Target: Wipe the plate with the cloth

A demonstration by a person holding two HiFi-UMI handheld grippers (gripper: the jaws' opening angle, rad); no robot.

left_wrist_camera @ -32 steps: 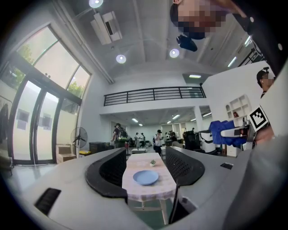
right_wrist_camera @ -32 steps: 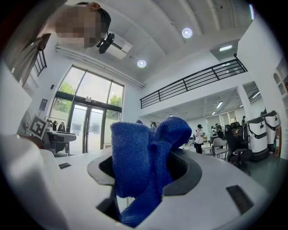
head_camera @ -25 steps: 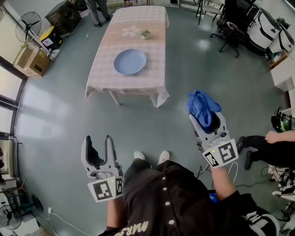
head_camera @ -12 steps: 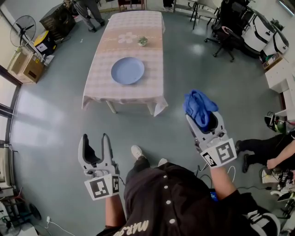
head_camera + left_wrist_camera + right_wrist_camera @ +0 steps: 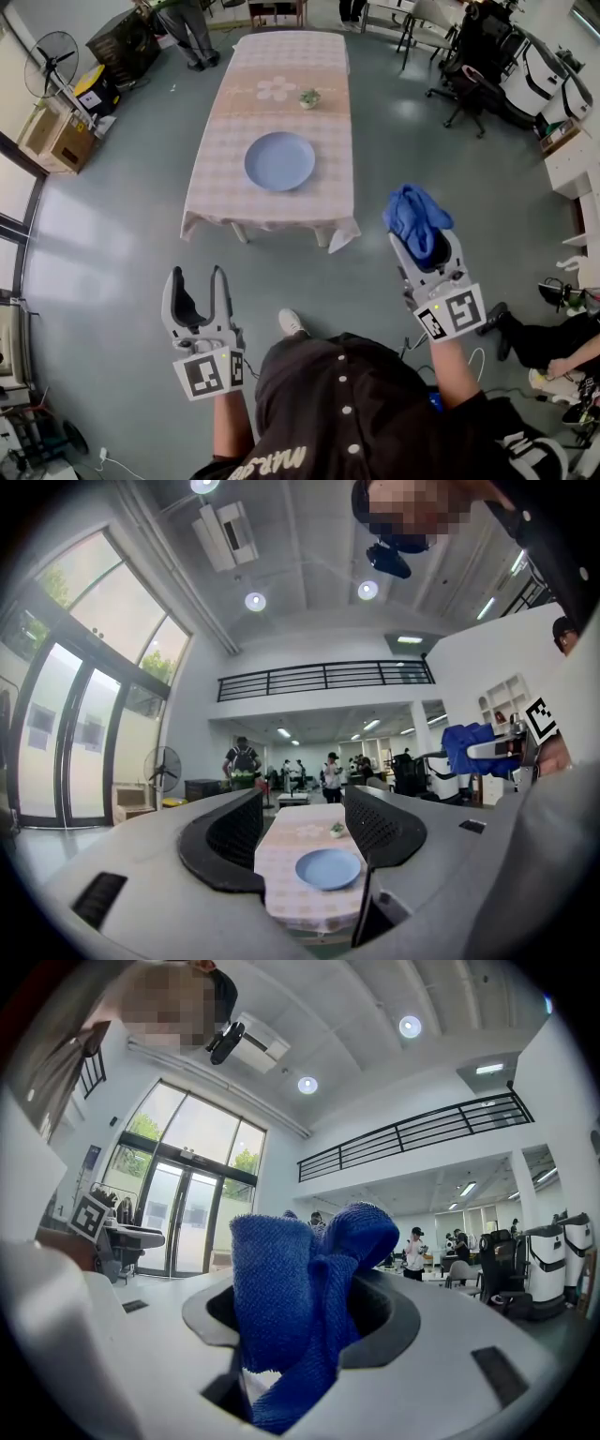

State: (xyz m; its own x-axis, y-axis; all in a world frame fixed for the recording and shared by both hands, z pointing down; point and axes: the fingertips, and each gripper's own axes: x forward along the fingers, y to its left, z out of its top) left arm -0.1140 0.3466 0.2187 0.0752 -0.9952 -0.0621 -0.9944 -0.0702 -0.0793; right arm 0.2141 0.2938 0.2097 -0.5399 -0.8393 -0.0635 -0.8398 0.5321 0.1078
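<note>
A light blue plate (image 5: 279,160) lies on a table with a pink checked cloth (image 5: 225,178), well ahead of me across bare floor. The same plate (image 5: 327,868) shows between the jaws in the left gripper view. My left gripper (image 5: 198,285) is held low at the left, open and empty, jaws pointing toward the table. My right gripper (image 5: 421,240) is shut on a bunched blue cloth (image 5: 413,219), which fills the jaws in the right gripper view as a folded wad (image 5: 300,1309). Both grippers are far short of the table.
A small potted plant (image 5: 308,97) stands on the table beyond the plate. A standing fan (image 5: 49,58) and cardboard boxes (image 5: 56,127) are at the far left. Office chairs (image 5: 469,66) stand at the upper right. A seated person's legs (image 5: 544,337) are at the right.
The view has shifted: the table and plate now sit a little right of and lower than half a second ago. Both grippers keep their pose, the right still holding the cloth.
</note>
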